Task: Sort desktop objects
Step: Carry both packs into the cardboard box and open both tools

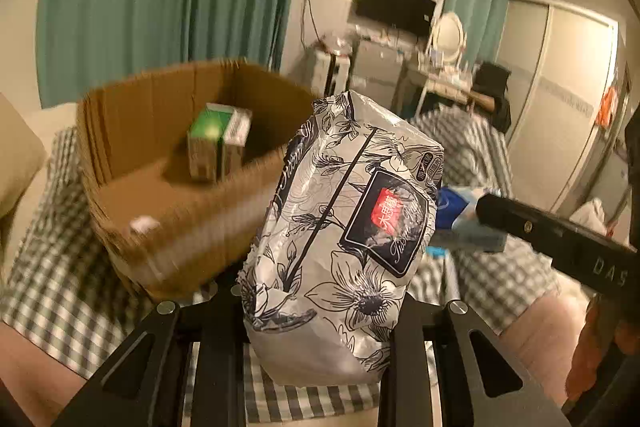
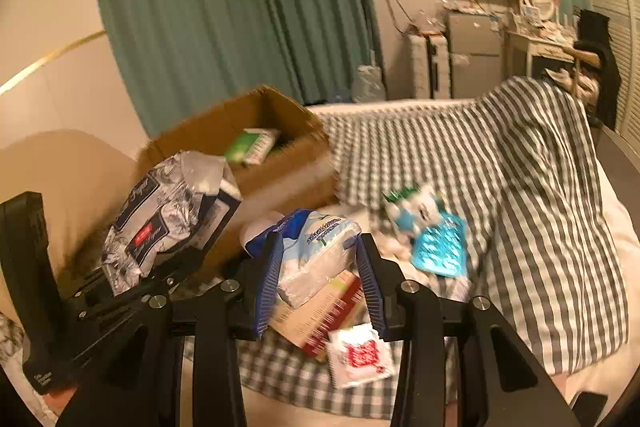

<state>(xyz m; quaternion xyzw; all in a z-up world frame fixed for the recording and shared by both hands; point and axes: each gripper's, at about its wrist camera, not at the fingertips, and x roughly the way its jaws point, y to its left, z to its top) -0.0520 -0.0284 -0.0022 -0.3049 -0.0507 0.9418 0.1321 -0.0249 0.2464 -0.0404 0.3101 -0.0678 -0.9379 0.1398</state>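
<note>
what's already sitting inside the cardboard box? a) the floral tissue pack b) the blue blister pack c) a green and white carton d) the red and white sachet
c: a green and white carton stands inside the cardboard box, while the floral tissue pack is held outside it in the left gripper.

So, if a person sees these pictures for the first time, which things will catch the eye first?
First the flowered black-and-white tissue pack, held up by the left gripper close to the camera. Behind it on the checked cloth stands an open cardboard box with a green carton inside. In the right wrist view, the right gripper closes on a blue-and-white pack above a small heap of packets.
</note>
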